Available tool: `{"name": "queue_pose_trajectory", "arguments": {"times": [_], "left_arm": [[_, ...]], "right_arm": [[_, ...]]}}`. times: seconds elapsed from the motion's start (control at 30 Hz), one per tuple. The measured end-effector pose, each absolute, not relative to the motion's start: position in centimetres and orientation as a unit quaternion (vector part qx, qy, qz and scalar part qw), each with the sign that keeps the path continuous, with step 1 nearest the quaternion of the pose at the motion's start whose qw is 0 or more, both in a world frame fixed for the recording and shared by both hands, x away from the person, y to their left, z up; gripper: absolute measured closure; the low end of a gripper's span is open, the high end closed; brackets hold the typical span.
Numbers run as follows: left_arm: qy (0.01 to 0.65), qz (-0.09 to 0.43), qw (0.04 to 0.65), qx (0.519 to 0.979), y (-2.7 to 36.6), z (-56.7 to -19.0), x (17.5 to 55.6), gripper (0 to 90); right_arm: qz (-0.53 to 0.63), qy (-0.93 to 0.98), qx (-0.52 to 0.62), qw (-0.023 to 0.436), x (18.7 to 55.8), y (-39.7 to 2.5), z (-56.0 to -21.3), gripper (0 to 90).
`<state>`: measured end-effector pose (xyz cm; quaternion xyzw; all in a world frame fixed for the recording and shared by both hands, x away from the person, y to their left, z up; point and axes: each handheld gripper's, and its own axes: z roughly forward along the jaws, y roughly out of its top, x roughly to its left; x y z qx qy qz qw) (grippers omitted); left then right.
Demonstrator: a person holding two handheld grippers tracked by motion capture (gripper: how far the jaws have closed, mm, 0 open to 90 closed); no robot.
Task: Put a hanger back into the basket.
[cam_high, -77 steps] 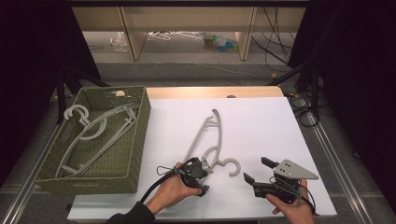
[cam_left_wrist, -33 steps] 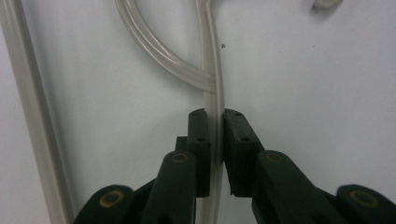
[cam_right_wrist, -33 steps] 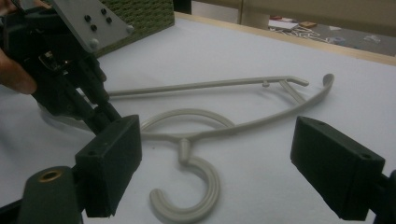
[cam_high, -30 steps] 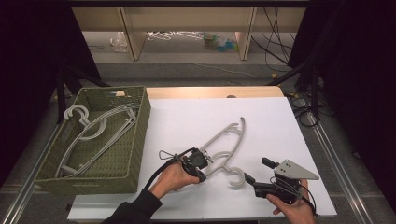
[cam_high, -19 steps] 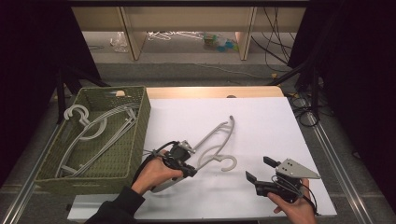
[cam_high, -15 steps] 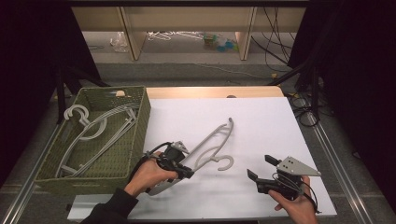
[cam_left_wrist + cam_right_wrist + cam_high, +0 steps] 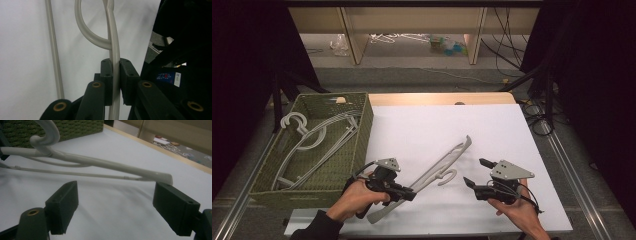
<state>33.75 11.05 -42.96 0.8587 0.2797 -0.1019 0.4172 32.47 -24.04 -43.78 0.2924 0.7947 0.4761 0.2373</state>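
Now the left gripper point(image 7: 404, 192) is clamped on the grey plastic hanger point(image 7: 439, 167) w/ jaws pinching its bar, near the table's point(image 7: 452, 125) front edge, left of centre. Right gripper point(image 7: 476, 176) sits just beside the hanger's hook, jaws wide apart, holding nothing.

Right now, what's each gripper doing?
Left gripper: shut on the hanger.
Right gripper: open, holding nothing.
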Motion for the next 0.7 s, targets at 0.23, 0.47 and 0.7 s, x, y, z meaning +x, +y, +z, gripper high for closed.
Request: {"name": "queue_pose_trajectory", "arguments": {"times": [0.23, 0.47, 0.7], "left_arm": [[0.265, -0.121, 0.414, 0.862, 11.1, -43.2, 32.9, 81.5], [0.241, -0.132, 0.407, 0.871, 10.9, -43.4, 32.4, 81.4], [0.224, -0.143, 0.406, 0.874, 11.0, -43.3, 32.4, 81.4]], "right_arm": [[0.461, 0.820, 0.233, 0.246, 32.7, -22.2, -43.8, 21.9], [0.450, 0.841, 0.177, 0.241, 32.8, -20.9, -44.0, 23.5], [0.431, 0.867, 0.126, 0.215, 32.7, -20.4, -44.3, 27.5]]}}
